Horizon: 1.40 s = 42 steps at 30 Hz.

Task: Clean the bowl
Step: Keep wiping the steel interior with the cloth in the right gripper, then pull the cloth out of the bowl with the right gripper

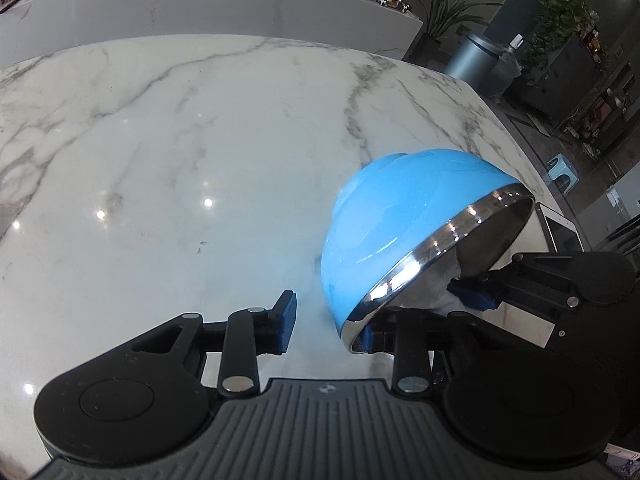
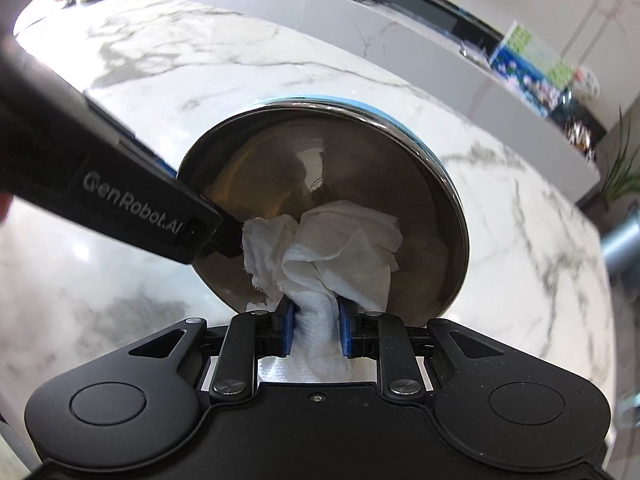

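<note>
"GenRobot.AI" stands on the left tongs (image 2: pixel 224 236).

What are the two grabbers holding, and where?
Right gripper pinches the crumpled white paper towel by its twisted tail. Left gripper is open around the blue steel-lined bowl's rim.

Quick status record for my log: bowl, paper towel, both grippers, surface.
bowl: blue outside, shiny metal inside, tipped on its side on the table, opening facing the right gripper
paper towel: white, crumpled, pressed against the bowl's inner wall
right gripper: shut on the paper towel
left gripper: open; one finger stands clear of the blue outside, the other sits at the rim from inside
table: white marble with grey veins
task stage: wiping inside of bowl under way
</note>
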### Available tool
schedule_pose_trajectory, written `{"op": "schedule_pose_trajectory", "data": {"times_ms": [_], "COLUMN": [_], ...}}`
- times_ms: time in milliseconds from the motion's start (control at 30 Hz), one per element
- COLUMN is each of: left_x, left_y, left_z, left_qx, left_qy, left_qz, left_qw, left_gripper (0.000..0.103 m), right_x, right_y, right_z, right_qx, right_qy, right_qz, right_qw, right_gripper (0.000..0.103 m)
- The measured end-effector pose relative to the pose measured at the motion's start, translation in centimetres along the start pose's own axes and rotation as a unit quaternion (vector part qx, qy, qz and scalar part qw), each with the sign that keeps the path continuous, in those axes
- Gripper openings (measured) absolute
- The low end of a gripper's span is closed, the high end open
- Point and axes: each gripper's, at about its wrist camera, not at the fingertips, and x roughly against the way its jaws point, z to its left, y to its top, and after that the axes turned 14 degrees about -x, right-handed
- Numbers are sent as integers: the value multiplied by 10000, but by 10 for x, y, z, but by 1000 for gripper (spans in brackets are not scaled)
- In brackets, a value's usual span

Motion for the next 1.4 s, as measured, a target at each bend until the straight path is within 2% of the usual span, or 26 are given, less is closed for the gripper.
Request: {"op": "schedule_pose_trajectory", "data": {"times_ms": [200, 267, 467, 667, 800, 900, 1133, 1400], "left_x": [-4, -6, -6, -5, -1, 0, 0, 4], "left_y": [0, 0, 0, -2, -2, -3, -4, -3], "left_z": [5, 4, 0, -2, -1, -1, 1, 5], "left_qx": [302, 241, 72, -34, -31, -30, -33, -34], "left_qy": [-65, -18, 70, 209, 281, 321, 319, 367], "left_qz": [-194, -149, -19, 34, -7, -17, -4, 95], "left_qw": [9993, 9996, 9999, 9998, 9996, 9995, 9995, 9993], "left_gripper": [27, 17, 15, 15, 15, 15, 15, 15], "right_x": [1, 3, 6, 14, 26, 30, 59, 99], "right_y": [2, 2, -4, -7, -12, -13, -9, -10], "right_z": [-16, -15, -5, 7, 10, 9, -5, -28], "right_qx": [-720, -683, -348, 224, 367, 348, -61, -521], "right_qy": [449, 446, 231, -215, -387, -296, 357, 590], "right_qz": [131, 103, -1, -344, -569, -540, -526, -654], "right_qw": [9963, 9966, 9991, 9989, 9970, 9975, 9980, 9947], "right_gripper": [20, 20, 19, 18, 18, 18, 18, 18]}}
